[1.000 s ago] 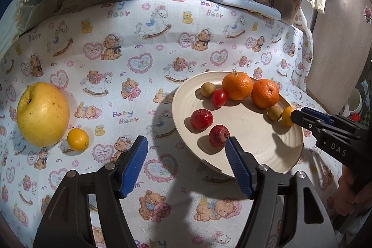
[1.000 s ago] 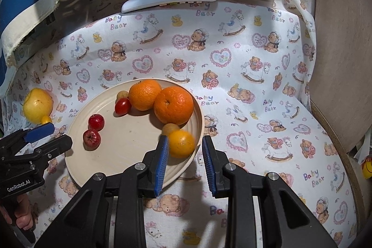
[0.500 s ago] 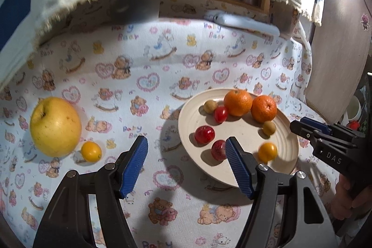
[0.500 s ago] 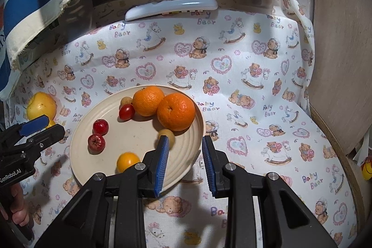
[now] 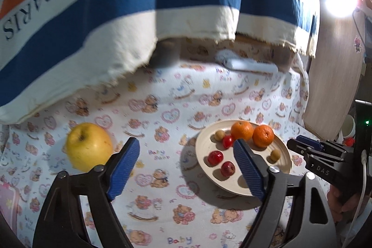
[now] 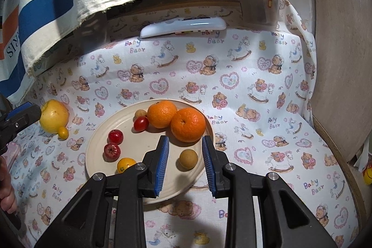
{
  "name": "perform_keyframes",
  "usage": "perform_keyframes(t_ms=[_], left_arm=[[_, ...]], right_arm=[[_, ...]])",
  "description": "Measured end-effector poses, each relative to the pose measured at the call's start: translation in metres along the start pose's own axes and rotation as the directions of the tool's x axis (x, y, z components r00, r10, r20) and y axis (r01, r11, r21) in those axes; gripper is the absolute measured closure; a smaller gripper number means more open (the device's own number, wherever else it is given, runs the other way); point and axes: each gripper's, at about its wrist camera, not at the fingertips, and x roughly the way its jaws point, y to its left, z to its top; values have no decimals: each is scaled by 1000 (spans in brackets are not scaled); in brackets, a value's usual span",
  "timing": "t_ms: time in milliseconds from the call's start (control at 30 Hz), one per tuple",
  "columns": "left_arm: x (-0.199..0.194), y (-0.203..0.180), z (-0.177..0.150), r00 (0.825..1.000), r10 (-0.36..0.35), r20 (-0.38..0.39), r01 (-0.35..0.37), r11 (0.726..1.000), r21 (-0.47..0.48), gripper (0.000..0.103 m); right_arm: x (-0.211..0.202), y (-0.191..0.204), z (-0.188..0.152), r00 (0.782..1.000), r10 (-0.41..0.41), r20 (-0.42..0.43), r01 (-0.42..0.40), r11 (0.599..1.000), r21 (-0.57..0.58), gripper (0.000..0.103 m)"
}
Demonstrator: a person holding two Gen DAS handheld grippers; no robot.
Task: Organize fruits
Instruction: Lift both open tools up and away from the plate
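Note:
A cream plate (image 6: 148, 178) (image 5: 282, 155) on the bear-print cloth holds two oranges (image 6: 188, 124), several small red fruits (image 6: 112, 151), a brown fruit (image 6: 188, 159) and a small yellow-orange fruit (image 6: 125, 164). A big yellow apple (image 5: 89, 147) (image 6: 54, 116) lies left of the plate, with a small yellow fruit (image 6: 63, 132) touching it. My left gripper (image 5: 188, 169) is open and empty, raised above the cloth between apple and plate. My right gripper (image 6: 184, 163) is open and empty, over the plate's near edge with the brown fruit showing between its fingers.
A striped "PARIS" cloth (image 5: 116, 4) hangs low over the back of the table. A white remote (image 6: 183, 26) lies at the back edge. A wooden panel (image 6: 337, 50) stands at the right. The right gripper shows in the left wrist view (image 5: 313, 152).
The right gripper let go of the small yellow-orange fruit, which rolled to the plate's front left. Both grippers pulled back and up; the left view tilted up toward the hanging cloth.

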Motion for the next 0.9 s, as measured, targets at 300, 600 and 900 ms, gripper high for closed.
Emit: perform_keyframes(t_ms=[300,600,900], left_arm=[[-7,11,-10,998,-4,62,6,999,-35,2],[-2,3,-26,996,47,82,-51,998,40,1],[-15,7,-30,982,49,184,-51,999,5,1]], right_arm=[[-11,5,0,998,26,59,-25,1000,-13,56],[-24,16,-1,990,11,141,-2,998,-62,26],[-34,27,-5,977,10,213,12,995,-102,11]])
